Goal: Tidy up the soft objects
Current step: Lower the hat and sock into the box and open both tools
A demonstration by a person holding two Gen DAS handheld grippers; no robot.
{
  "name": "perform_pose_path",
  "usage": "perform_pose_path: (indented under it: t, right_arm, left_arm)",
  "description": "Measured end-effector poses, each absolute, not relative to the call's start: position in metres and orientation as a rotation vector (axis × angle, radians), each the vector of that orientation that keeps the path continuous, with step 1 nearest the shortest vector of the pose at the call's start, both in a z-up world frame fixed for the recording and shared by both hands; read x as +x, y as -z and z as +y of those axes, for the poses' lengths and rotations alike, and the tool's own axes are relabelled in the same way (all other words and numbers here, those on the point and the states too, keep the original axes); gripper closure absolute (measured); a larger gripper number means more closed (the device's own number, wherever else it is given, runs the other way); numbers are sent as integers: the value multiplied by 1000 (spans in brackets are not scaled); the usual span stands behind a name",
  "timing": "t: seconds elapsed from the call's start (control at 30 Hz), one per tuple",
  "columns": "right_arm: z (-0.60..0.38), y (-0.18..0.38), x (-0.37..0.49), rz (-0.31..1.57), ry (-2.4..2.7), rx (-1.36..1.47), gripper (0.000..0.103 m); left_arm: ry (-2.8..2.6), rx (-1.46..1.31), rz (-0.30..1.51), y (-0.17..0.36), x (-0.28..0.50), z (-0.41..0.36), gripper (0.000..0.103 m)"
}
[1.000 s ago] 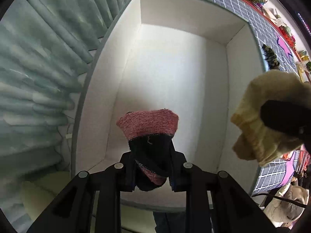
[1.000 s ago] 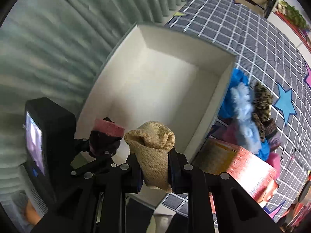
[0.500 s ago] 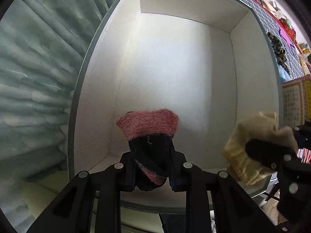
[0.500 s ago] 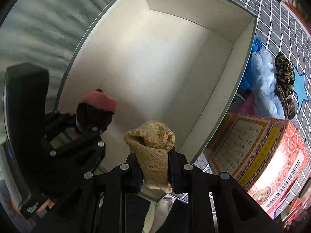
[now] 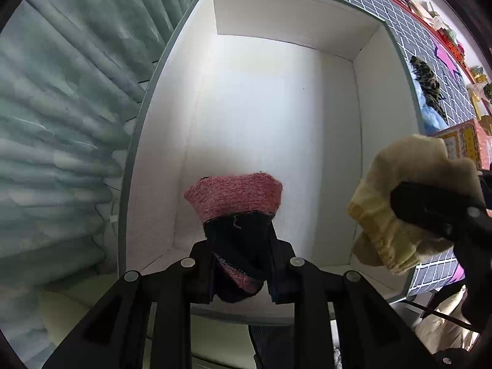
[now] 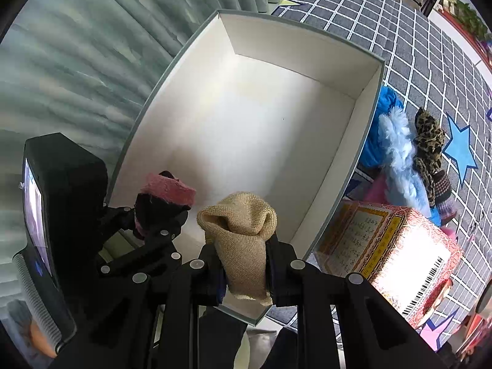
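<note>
Pink-black sock (image 5: 236, 215) clamped in left gripper (image 5: 241, 266), tan sock (image 6: 243, 240) in right gripper (image 6: 244, 272), both over white box (image 6: 366, 117).

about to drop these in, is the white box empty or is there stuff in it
Empty: the white box shows only bare floor and walls in both views.

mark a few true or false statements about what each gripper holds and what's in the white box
1. The left gripper is shut on a pink and black knit item. True.
2. The right gripper is open with nothing in it. False: it is clamped on a tan knit item.
3. The white box already holds several soft items. False: none lies on its visible floor.
4. A fluffy blue item lies outside the box, on the checked cloth. True.
</note>
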State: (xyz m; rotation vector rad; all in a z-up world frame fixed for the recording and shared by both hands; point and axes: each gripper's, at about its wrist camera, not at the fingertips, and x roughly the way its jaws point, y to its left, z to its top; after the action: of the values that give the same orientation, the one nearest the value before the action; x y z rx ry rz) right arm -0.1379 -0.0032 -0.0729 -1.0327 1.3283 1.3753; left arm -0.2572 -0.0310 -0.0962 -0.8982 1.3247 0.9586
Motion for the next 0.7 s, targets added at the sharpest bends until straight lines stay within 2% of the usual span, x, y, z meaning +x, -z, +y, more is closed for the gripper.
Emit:
perform_pose_path:
  t: [0.7]
  right_arm:
    - [-30,42,-144,1281,-1370,-987,81]
  left_arm:
    - [-970,-822,1344,72,-253,-47,77]
